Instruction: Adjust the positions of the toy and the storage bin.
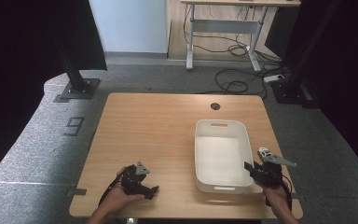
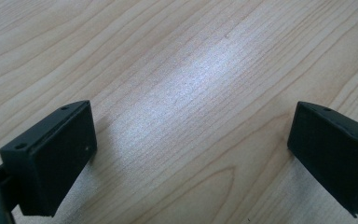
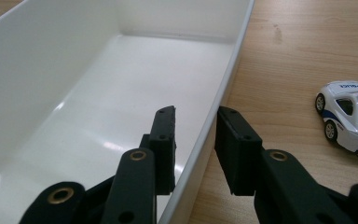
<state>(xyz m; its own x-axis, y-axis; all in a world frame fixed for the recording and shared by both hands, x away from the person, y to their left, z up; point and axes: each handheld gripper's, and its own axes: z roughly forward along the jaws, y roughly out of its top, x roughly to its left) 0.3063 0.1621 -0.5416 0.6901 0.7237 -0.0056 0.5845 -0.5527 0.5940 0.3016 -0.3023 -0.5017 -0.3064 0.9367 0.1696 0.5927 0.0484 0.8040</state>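
White bin (image 3: pixel 74 93) (seemingly bare inside)

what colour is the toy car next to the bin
White with blue stripes and police lettering; the toy car shows best in the right gripper view.

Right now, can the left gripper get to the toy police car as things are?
Probably not directly. The left gripper sits open at the table's near left, while the toy police car lies past the white bin, whose wall the right gripper clamps. Both stand between.
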